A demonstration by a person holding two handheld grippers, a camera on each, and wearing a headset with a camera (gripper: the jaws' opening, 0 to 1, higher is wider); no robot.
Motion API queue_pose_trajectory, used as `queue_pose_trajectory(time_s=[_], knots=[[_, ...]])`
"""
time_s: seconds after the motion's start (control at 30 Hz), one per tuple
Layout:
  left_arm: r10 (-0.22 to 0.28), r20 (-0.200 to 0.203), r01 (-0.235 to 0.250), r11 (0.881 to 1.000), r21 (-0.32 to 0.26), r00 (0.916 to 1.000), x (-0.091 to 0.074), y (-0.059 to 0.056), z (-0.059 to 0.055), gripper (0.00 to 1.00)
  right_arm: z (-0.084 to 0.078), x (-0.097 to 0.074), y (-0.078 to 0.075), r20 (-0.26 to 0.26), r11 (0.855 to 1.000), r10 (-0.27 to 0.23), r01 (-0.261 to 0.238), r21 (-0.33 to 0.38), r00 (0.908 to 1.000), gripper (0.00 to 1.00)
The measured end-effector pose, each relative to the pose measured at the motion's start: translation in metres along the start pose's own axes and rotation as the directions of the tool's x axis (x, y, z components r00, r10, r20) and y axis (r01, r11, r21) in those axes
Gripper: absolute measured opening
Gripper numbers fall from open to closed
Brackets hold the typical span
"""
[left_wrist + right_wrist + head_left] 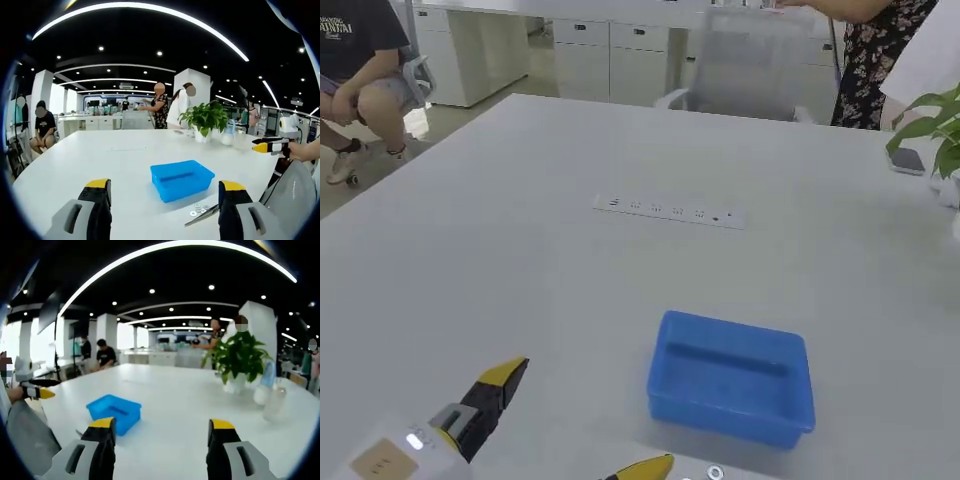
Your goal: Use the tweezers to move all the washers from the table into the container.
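The container (725, 415) is a blue plastic tub, rectangular with rounded corners and a slightly flared rim. It sits on the near part of a wide, smooth, matte pale-grey worktop (520, 250). Just near of it and a little right lie the washers (199, 208), small flat metal rings in a loose cluster. The tweezers (202, 216), thin and silvery, rest on the worktop touching that cluster.

The left tongs (165, 184) have black arms with yellow caps. They are spread wide apart and hold nothing, with the tub between and beyond them and the washers close by their right arm. The right tongs (162, 423) are likewise spread wide and hold nothing, with the tub (112, 412) off to their left.

A flat white power strip (668, 211) lies farther out along the middle of the worktop. A leafy potted plant (205, 117) stands at the far right with a dark phone (907, 160) near it.

The room is an open office with a dark ceiling, round downlights, curved light strips and white pillars. A pale mesh chair (750, 60) stands at the far edge.
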State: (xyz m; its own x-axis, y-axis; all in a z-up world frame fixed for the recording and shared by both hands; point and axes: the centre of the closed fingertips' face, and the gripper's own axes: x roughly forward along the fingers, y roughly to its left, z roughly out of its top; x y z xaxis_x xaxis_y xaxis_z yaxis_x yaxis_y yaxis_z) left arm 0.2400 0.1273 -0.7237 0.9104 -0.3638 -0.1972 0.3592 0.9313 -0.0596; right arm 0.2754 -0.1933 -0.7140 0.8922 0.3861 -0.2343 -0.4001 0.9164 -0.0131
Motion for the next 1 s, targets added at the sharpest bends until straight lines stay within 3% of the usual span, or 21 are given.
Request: queue_pose_trajectory(time_s=[0.53, 1.0], knots=[[-0.005, -0.02, 0.006, 1.0, 0.009, 0.9998, 0.0013, -0.0013, -0.0033, 0.89, 0.0025, -0.0017, -0.0024, 0.014, 1.0, -0.012, 0.012, 0.006, 0.9998, 0.74], [0.009, -0.01, -0.009, 1.0, 0.01, 0.9999, 0.0005, 0.0009, -0.0009, 0.89, 0.0053, -0.0014, 0.0003, 0.023, 1.0, -0.003, 0.003, 0.008, 0.9997, 0.75]])
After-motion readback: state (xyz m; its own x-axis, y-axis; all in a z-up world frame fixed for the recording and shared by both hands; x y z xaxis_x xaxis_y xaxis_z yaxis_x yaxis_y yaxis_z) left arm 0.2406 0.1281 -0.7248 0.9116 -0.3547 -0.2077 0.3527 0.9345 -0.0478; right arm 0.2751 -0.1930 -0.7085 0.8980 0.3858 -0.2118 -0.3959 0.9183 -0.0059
